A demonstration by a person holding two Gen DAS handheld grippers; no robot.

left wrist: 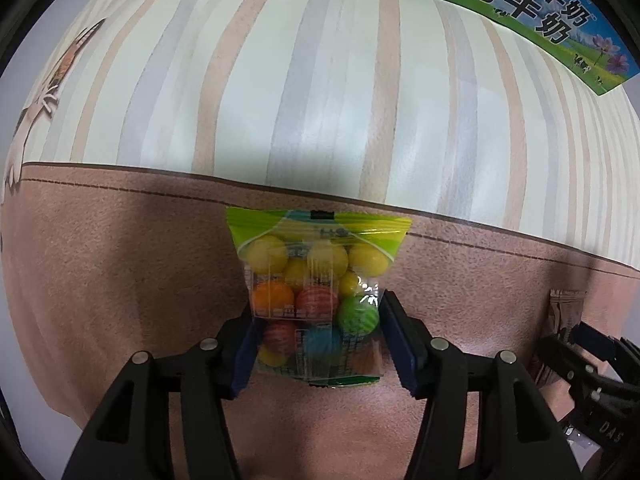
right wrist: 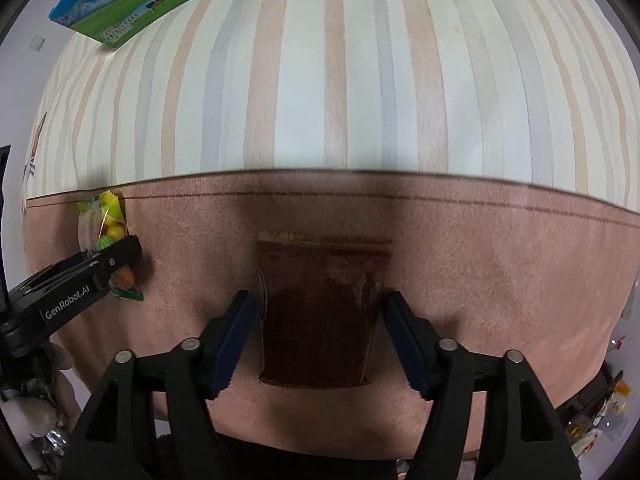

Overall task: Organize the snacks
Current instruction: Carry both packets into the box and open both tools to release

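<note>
A clear bag of coloured candy balls point(left wrist: 316, 292) with a green top lies flat on the brown plush cloth point(left wrist: 120, 280). My left gripper point(left wrist: 318, 306) points down over it, open, its blue pads close beside the bag's two side edges. The right wrist view shows the same bag point(right wrist: 106, 220) at the left, partly hidden by the left gripper point(right wrist: 120, 254). A dark brown snack packet point(right wrist: 320, 312) lies flat on the cloth between the pads of my right gripper point(right wrist: 317, 296), which is open with a small gap on each side. The packet point(left wrist: 564, 312) also shows at the right of the left wrist view.
Beyond the brown band, the surface is covered by a cloth with pale beige and grey stripes point(right wrist: 340, 80). A green and blue milk carton box point(left wrist: 520, 8) lies at its far edge. Small clutter point(right wrist: 600, 408) sits beyond the cloth's right edge.
</note>
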